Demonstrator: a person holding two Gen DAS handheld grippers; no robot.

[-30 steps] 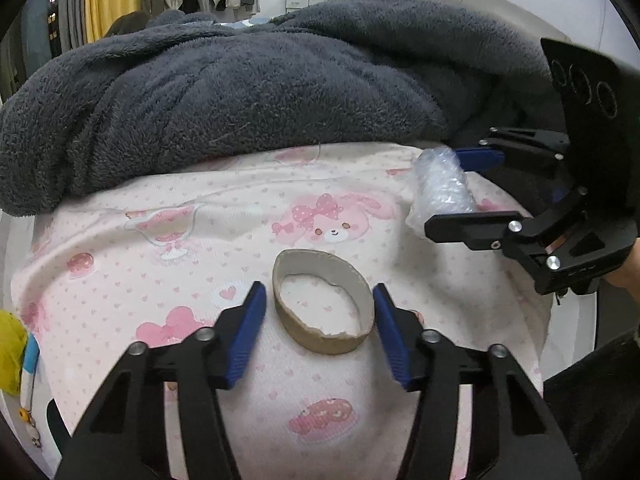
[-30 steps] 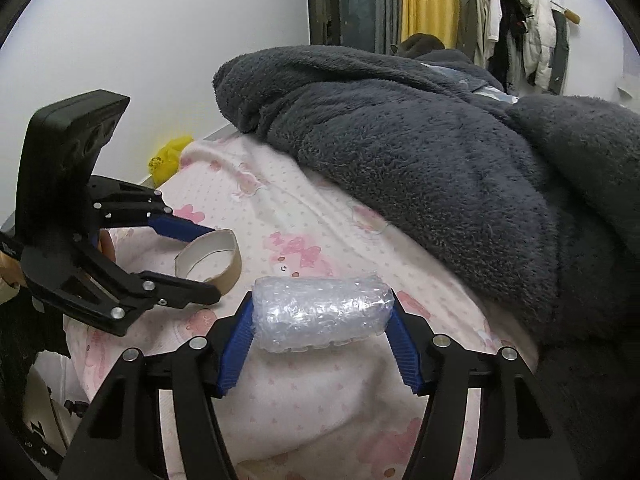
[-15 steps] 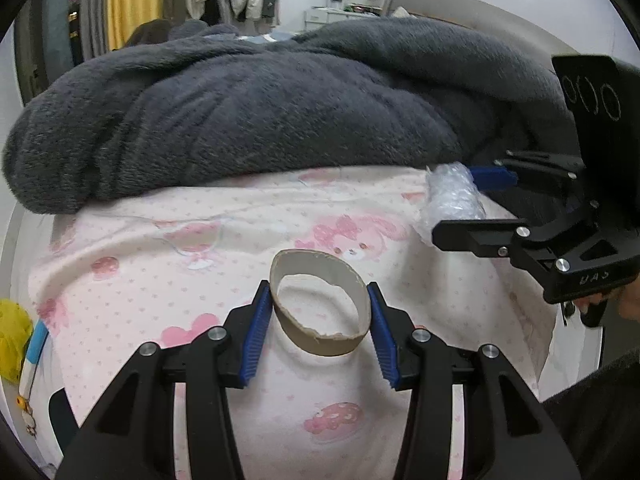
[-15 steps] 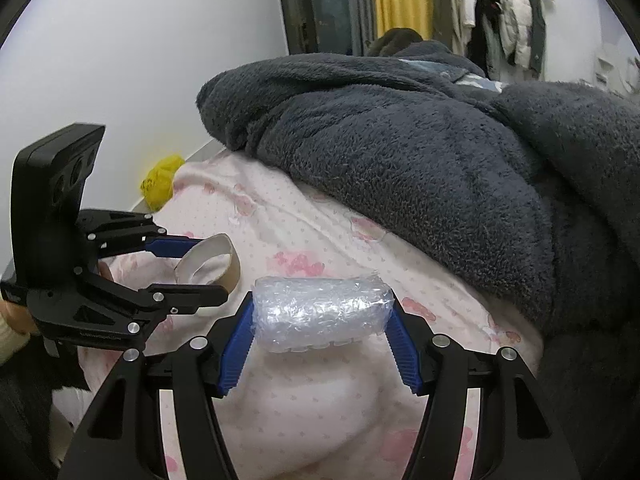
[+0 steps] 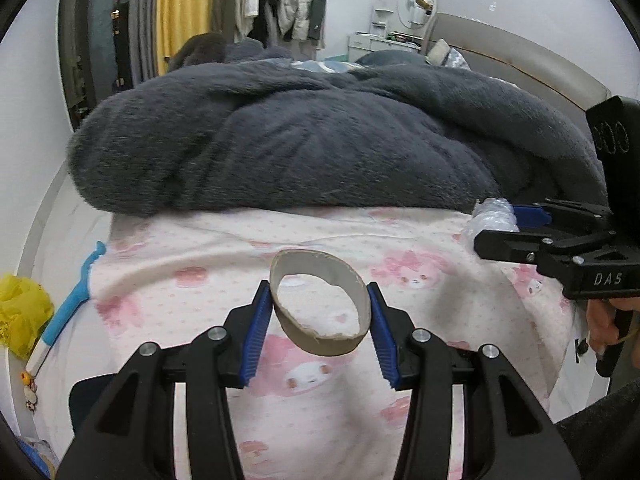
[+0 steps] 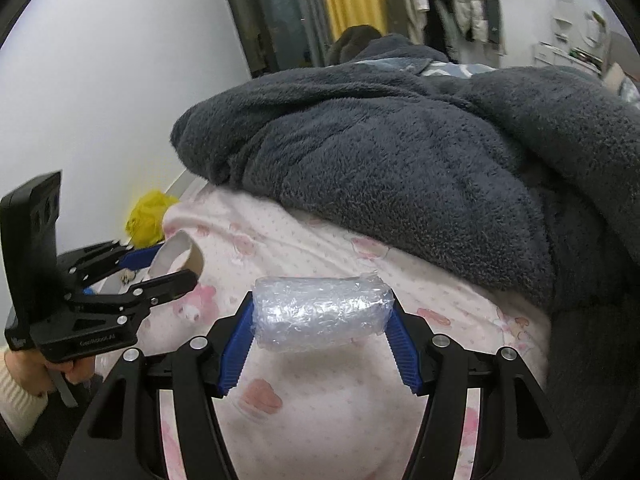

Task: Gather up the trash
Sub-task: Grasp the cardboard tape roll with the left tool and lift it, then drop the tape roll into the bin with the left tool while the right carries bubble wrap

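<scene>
Pink cartoon-print bedding [image 5: 320, 432] covers the near end of the bed and serves as the work surface.

1. Left tongs [image 5: 318, 316]: blue pads pinch a cardboard ring [image 5: 320, 308] on both sides. The ring appears lifted clear of the sheet, opening tilted toward the camera.
2. Right tongs [image 6: 322, 320]: pads press the two ends of a bubble-wrap roll [image 6: 322, 308], held crosswise above the sheet. From the left camera these tongs sit at 3 o'clock.
3. Beyond both items, at 12 o'clock, a dark grey fleece blanket [image 5: 320, 152] lies heaped across the bed.
4. At 9 o'clock, off the bed edge, a yellow bag [image 5: 22, 312] and a blue-handled tool [image 5: 68, 308] are visible; whether the bag is the bin cannot be told.
5. Farthest back: a yellow curtain [image 5: 184, 12] and hanging clothes [image 5: 288, 0].

Status, as a judgement: both visible pieces of trash are picked up. Remaining: carry them to a container and release. No further trash shows on the sheet.
</scene>
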